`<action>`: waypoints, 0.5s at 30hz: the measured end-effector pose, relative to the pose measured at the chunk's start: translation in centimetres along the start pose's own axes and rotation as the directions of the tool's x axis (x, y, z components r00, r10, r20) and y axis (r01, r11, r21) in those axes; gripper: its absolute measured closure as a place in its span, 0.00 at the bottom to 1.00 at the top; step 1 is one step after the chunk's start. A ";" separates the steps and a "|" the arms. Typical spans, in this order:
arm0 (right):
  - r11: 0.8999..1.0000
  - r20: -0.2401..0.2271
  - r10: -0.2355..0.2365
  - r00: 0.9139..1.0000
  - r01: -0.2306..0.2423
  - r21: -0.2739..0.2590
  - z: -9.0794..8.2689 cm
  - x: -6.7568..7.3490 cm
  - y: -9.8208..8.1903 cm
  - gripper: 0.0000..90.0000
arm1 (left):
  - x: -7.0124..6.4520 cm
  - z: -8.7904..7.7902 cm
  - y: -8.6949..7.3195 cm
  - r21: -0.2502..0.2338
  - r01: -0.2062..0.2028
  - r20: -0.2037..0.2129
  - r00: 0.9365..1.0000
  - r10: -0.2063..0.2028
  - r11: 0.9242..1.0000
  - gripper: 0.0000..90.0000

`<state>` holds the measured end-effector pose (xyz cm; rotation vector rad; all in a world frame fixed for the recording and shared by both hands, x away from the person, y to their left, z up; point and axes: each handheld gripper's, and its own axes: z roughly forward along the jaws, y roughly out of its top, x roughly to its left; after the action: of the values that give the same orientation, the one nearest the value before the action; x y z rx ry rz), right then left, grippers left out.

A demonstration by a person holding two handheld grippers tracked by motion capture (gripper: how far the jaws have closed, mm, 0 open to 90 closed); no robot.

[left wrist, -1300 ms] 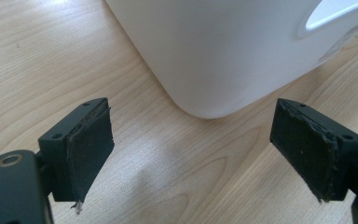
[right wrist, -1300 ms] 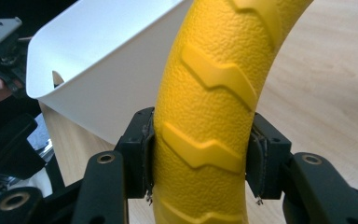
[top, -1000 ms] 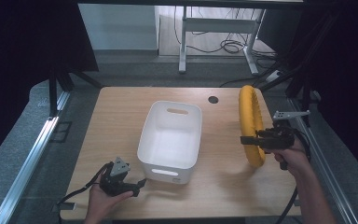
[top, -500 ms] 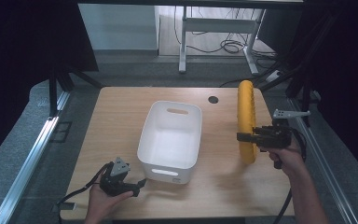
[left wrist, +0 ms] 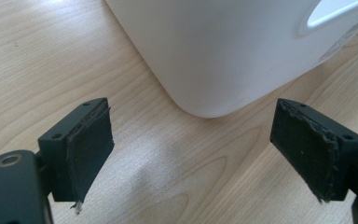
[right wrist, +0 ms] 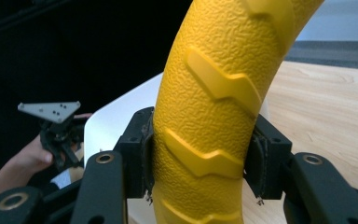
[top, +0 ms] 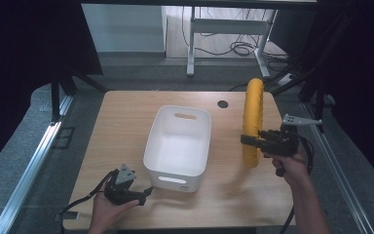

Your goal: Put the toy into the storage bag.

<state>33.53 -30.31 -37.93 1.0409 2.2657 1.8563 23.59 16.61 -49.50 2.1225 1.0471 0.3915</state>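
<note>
Your right gripper [top: 251,141] clamped on the yellow tyre [top: 252,119], jaws pressing both its sides, tyre upright at three o'clock of the white bin [top: 179,142], your left gripper [top: 143,192] wide open and empty, resting on the table [top: 126,122] at the bin's seven o'clock corner.

Right gripper [top: 251,142] clamped, held above the table; left gripper [top: 143,195] rests low, jaws apart.

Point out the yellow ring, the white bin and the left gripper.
yellow ring [right wrist: 205,116], right gripper view, its ridged outer face.
white bin [top: 200,113], high view, its far rim.
left gripper [left wrist: 191,158], left gripper view, midway between its open jaws.
</note>
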 end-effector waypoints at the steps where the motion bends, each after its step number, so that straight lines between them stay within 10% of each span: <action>1: 1.000 0.003 0.002 1.000 -0.002 -0.012 0.1 0.1 -0.1 0.56 | 0.0 0.0 0.0 0.000 0.000 0.000 1.000 0.000 1.000 0.15; 15: 0.979 0.173 0.006 0.985 0.029 -0.200 2.8 3.6 -0.7 0.56 | 0.0 0.1 0.0 0.001 0.000 0.002 1.000 0.000 1.000 0.15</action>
<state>31.62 -26.09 -37.96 1.1059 1.9377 1.8636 23.59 16.55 -49.55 2.1237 1.0464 0.3894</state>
